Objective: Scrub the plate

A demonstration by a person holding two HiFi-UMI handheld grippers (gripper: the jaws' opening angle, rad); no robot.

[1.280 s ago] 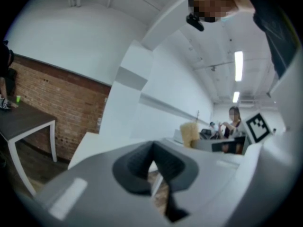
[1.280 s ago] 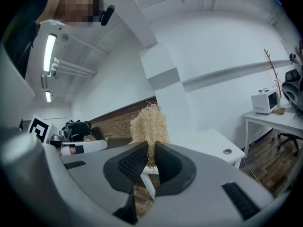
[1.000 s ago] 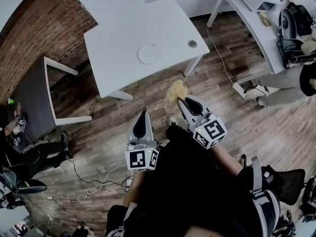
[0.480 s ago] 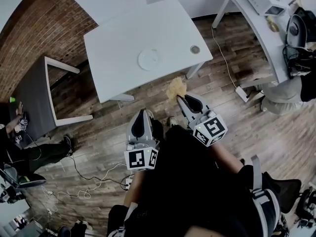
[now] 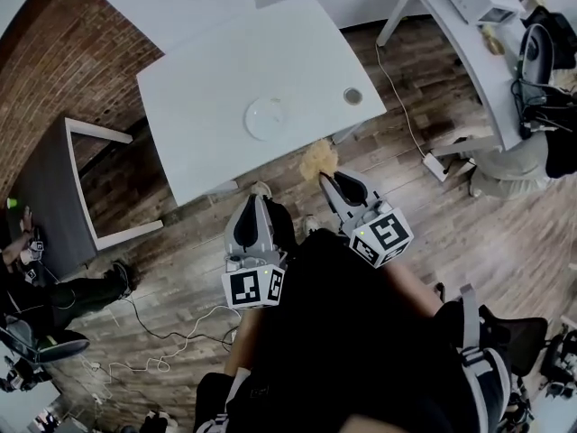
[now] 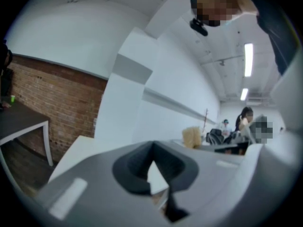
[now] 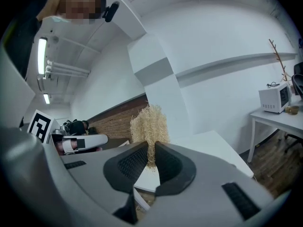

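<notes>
A white plate (image 5: 268,117) lies near the middle of the white table (image 5: 207,70), well ahead of both grippers. My right gripper (image 5: 326,181) is shut on a tan fibre scrubber (image 5: 316,161), held in the air just short of the table's near edge; in the right gripper view the scrubber (image 7: 149,131) sticks up from between the closed jaws. My left gripper (image 5: 253,200) hangs lower and to the left, above the floor. Its jaws are shut with nothing between them (image 6: 152,163). The plate is not visible in either gripper view.
A small round grey object (image 5: 352,96) sits at the table's right side. A dark side table (image 5: 54,188) stands at the left, with a seated person beside it. A long white desk (image 5: 469,25) with equipment runs along the right. Cables (image 5: 162,350) lie on the wooden floor.
The table and plate have drawn closer and lower in the head view. Both grippers have moved forward toward the table's near edge, the scrubber still held.
</notes>
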